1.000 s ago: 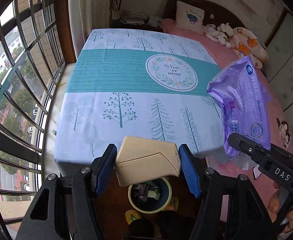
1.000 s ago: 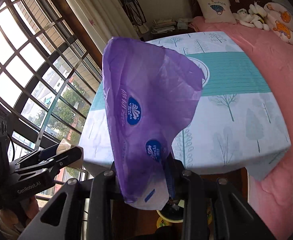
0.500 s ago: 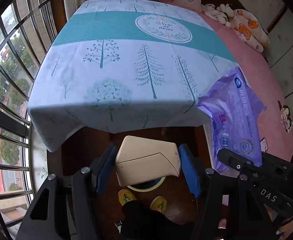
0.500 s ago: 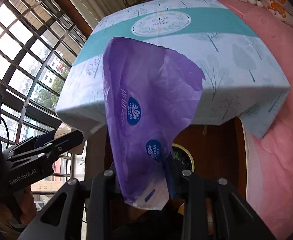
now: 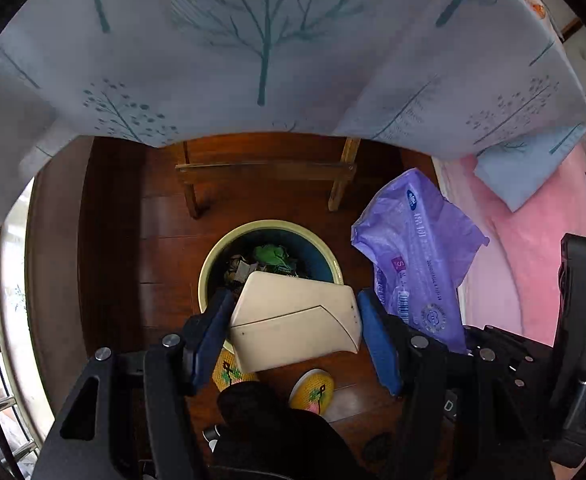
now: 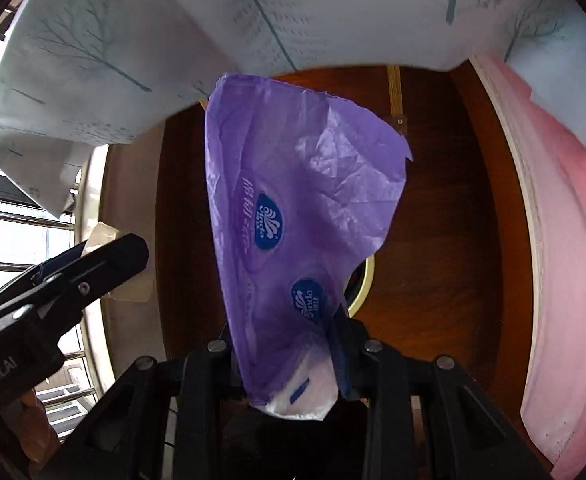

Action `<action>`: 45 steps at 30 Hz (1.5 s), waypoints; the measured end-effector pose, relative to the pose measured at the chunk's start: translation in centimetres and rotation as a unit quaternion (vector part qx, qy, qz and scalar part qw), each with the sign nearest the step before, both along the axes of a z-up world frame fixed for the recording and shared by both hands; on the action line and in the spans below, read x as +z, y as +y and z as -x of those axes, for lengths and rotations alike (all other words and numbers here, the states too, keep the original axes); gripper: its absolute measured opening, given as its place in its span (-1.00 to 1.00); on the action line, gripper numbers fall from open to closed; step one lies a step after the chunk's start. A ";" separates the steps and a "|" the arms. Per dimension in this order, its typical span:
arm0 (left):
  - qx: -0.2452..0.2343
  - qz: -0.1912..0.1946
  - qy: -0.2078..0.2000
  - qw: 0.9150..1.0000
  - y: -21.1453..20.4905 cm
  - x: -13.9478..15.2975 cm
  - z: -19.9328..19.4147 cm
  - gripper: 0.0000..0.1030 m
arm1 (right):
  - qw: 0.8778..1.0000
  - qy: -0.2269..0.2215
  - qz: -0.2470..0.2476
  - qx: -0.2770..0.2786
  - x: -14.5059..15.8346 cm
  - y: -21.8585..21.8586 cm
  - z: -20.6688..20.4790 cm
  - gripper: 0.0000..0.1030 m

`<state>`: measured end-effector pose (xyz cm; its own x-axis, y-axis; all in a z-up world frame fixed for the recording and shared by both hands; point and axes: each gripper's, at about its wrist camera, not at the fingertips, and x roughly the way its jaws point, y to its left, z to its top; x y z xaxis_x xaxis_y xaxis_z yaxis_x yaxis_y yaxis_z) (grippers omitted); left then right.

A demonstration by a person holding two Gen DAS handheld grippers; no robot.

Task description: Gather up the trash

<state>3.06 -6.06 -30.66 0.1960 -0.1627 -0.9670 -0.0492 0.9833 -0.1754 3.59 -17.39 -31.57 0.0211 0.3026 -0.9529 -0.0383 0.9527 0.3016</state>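
My left tool (image 5: 295,334) clamps cream box (image 5: 295,320) directly over bin (image 5: 213,264) on floor, poised for drop. My right tool (image 6: 289,354), jaws narrow, pinches purple wrapper (image 6: 293,200) just beside bin rim, under tablecloth (image 5: 273,40) overhang.

Cream box (image 5: 295,326) and crumpled purple wrapper (image 6: 293,216) above part-filled bin (image 5: 209,264).

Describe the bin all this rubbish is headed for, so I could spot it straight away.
Look below the hanging edge of the tree-print bedspread, down on the dark wooden floor in front of a small wooden stool. There stands the round bin, already holding scraps. Its pale yellow rim and dark blue inside mark it out as the only open container there.
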 end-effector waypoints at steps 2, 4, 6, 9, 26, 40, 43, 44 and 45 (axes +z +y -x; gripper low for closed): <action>-0.004 -0.001 0.002 1.000 -0.5 -2.4 -0.3 0.21 | 1.000 0.005 0.004 0.005 -2.6 0.1 -0.1 -0.41; -0.009 -0.004 0.005 1.000 -0.8 -4.5 -0.7 0.21 | 1.000 0.010 0.003 0.006 -5.0 0.2 -0.2 -0.39; -0.012 -0.010 0.005 1.000 -1.0 -6.5 -1.1 0.21 | 1.000 0.017 0.003 0.010 -7.2 0.6 -0.1 -0.38; -0.018 -0.012 0.015 1.000 -0.7 -9.0 -1.6 0.22 | 0.999 0.029 0.004 0.017 -9.9 1.5 -0.4 -0.37; 0.009 -0.048 0.011 0.999 2.1 -10.1 -0.6 0.98 | 1.000 0.004 0.002 0.013 -10.5 2.1 -1.0 0.41; 0.024 -0.058 -0.023 0.998 2.2 0.4 0.6 0.98 | 1.000 -0.019 -0.001 0.000 -0.9 0.8 -0.8 0.41; 0.025 -0.061 -0.030 0.997 2.0 3.1 0.7 0.98 | 1.000 -0.026 0.002 0.001 1.5 0.6 -0.9 0.41; 0.026 -0.062 -0.031 0.997 1.9 3.9 0.8 0.98 | 1.000 -0.027 0.003 0.001 2.3 0.4 -0.9 0.41; 0.027 -0.063 -0.031 0.997 1.8 4.8 0.9 0.98 | 1.000 -0.028 0.005 0.001 3.2 0.2 -0.9 0.41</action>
<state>2.21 -4.22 -25.84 0.2621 -0.0280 -0.9646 -0.0956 0.9939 -0.0548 4.48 -17.15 -28.36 0.0740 0.2934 -0.9531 -0.0562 0.9554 0.2898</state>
